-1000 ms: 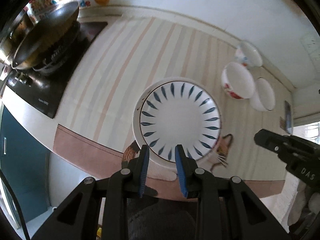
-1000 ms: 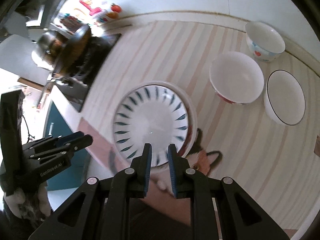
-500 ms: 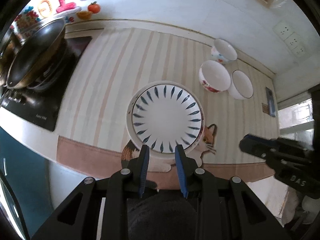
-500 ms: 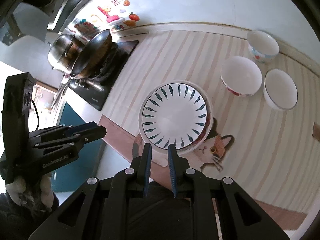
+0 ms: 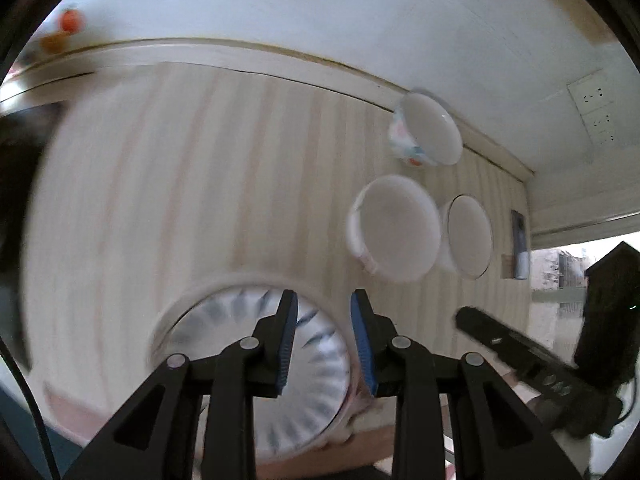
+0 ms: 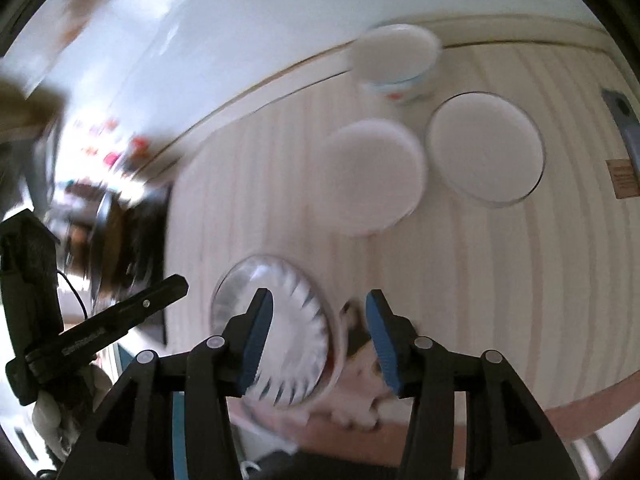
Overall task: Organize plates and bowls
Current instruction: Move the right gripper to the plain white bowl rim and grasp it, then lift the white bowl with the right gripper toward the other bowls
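Observation:
Both views are smeared by motion. A white plate with blue leaf marks (image 5: 248, 344) (image 6: 288, 312) lies on a wider white plate near the counter's front. My left gripper (image 5: 324, 294) hovers over its right part, jaws only a little apart and empty. My right gripper (image 6: 316, 296) hangs above the plate's right rim with its jaws opening; the rim shows in the gap, but the pads do not press on it. Further back stand three bowls: a small patterned bowl (image 5: 430, 132) (image 6: 396, 56), a red-marked bowl (image 5: 394, 228) (image 6: 372, 176) and a dark-rimmed white bowl (image 5: 470, 236) (image 6: 486, 152).
A striped mat (image 5: 224, 184) with a cat picture (image 6: 360, 360) covers the counter. A stove with a pan (image 6: 112, 232) is at the left, blurred. A wall socket (image 5: 596, 112) and a dark phone-like slab (image 6: 620, 120) are at the right. The wall is right behind the bowls.
Both cameras have come down and swung toward the bowls, so the plate now sits low in each view. The right jaws have spread wide. The left jaws look unchanged.

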{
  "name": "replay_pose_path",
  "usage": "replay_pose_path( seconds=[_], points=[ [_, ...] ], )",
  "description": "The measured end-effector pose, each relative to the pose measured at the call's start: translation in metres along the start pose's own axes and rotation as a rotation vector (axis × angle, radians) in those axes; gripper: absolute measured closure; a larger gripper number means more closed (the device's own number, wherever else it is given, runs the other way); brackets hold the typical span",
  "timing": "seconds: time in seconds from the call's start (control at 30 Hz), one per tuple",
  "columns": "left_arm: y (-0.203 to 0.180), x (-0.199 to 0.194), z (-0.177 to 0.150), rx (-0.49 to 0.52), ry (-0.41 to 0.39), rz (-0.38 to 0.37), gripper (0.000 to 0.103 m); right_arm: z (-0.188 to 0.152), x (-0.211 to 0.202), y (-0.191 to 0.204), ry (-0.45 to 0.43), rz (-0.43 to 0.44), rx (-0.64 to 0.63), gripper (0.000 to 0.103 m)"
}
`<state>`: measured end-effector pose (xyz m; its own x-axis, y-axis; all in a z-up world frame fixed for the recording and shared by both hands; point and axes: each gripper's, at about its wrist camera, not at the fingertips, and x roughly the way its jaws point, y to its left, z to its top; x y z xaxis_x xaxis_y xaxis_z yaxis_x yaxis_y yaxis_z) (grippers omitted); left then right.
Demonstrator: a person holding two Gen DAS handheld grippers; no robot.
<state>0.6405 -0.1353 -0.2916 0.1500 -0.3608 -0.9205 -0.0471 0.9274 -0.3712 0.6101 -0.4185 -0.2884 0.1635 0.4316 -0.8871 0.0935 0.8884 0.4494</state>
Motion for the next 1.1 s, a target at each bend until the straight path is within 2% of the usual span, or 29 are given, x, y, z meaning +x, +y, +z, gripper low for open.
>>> replay_pose_path(
  seconds=[0.23,0.43,0.53,0.8,1.1],
  points=[
    [-0.023,0.074,0.057,0.033,0.097,-0.004,0.078,0.046,0.054,-0.044,0.028,-0.03,0.124,0.053],
    [-0.044,0.101,0.067,0.122,0.109,0.025,0.078,0.062,0.083,-0.054,0.033,-0.043,0.122,0.078],
    [-0.048,0.103,0.067,0.143,0.093,0.059,0.079,0.065,0.087,-0.053,0.022,-0.069,0.091,0.086],
    [-0.042,0.09,0.054,0.116,0.093,0.094,0.08,0.065,0.088,-0.046,0.059,-0.048,0.052,0.086],
    [-0.046,0.051,0.012,0.096,0.064,0.08,0.08,0.037,0.059,-0.032,0.088,-0.012,-0.019,0.086]
  ],
)
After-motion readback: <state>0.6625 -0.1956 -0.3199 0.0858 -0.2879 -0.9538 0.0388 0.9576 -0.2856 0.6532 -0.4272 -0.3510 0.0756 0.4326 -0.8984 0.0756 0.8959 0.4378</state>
